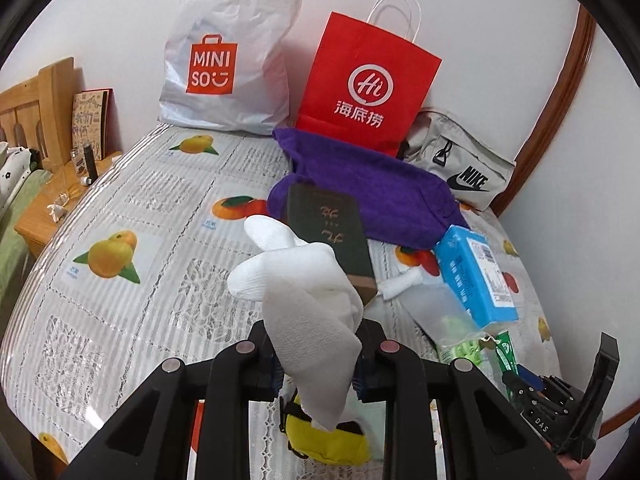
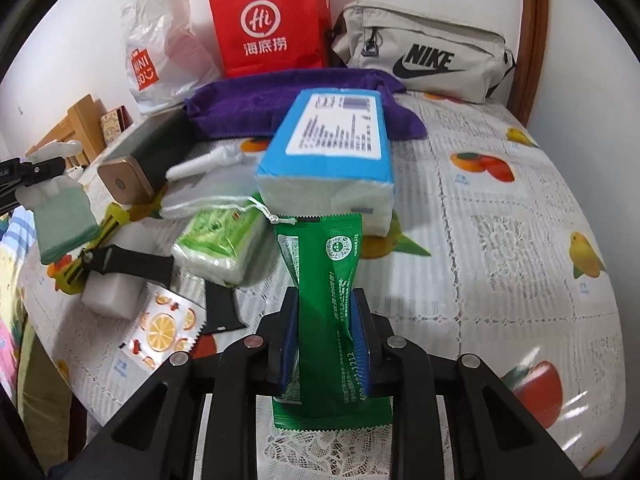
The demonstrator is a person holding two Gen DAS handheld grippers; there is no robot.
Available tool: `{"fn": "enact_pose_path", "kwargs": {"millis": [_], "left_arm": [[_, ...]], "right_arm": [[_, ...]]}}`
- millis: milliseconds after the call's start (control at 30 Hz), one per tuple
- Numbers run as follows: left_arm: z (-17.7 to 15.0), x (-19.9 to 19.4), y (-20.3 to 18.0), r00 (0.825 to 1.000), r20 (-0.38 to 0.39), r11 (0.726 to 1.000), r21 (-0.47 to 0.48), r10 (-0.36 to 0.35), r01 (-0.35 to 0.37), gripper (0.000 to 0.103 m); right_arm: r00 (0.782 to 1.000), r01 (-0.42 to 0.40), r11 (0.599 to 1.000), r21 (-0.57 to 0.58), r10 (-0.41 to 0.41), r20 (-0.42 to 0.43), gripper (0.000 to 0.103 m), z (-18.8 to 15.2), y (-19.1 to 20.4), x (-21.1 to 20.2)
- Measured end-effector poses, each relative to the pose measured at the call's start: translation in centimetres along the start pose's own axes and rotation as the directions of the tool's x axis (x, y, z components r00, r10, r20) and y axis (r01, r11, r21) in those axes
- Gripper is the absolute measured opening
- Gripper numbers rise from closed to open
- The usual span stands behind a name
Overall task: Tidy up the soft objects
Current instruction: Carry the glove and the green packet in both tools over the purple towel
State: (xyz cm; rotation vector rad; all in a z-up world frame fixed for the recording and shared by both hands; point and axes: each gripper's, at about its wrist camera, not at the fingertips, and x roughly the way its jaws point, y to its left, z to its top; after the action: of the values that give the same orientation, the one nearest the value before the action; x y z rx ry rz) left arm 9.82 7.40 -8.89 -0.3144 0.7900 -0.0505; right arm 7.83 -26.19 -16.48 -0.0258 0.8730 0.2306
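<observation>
Your left gripper is clamped on a white glove, lifted above the tablecloth. Your right gripper pinches a green packet midway, held upright before the blue tissue pack.

1. Glove: white.
2. Sachet: green with white print.
3. Tissue pack: light blue with a white label.
4. Towel: purple.
5. Paper bag: red with a white logo.
6. Plastic bag: white with an orange-red logo.
7. Pouch: beige with a black Nike logo.
8. Worktop cover: white lace pattern with fruit pictures in yellow, orange and red.
9. Claws: black with blue pads.
</observation>
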Motion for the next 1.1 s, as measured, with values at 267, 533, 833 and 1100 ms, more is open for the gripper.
{"fn": "enact_pose_path", "kwargs": {"millis": [267,533,833,1100], "left_arm": [[1.9,-0.3,-1.4,1.000,0.014,1.000,0.022,-0.006,0.006,0.024],[4.5,-0.2,-2.6,1.000,0.024,0.999,0.039,-0.004,0.003,0.024],[7.9,0.5,-3.3,0.999,0.040,0.999,0.054,0.006,-0.009,0.024],[11.2,3.3,-3.9,0.999,0.033,0.997,0.074,0.015,-0.018,0.024]], "right_arm": [[0.997,-0.041,0.998,-0.040,0.043,0.056,0.024,2.0,0.8,-3.2],[0.991,-0.072,0.996,-0.058,0.078,0.109,0.024,5.4,1.3,-4.6],[0.988,-0.071,0.996,-0.054,0.077,0.135,0.024,10.6,1.0,-3.4],[0.981,-0.057,0.997,-0.055,0.066,0.181,0.024,15.3,0.6,-2.1]]}}
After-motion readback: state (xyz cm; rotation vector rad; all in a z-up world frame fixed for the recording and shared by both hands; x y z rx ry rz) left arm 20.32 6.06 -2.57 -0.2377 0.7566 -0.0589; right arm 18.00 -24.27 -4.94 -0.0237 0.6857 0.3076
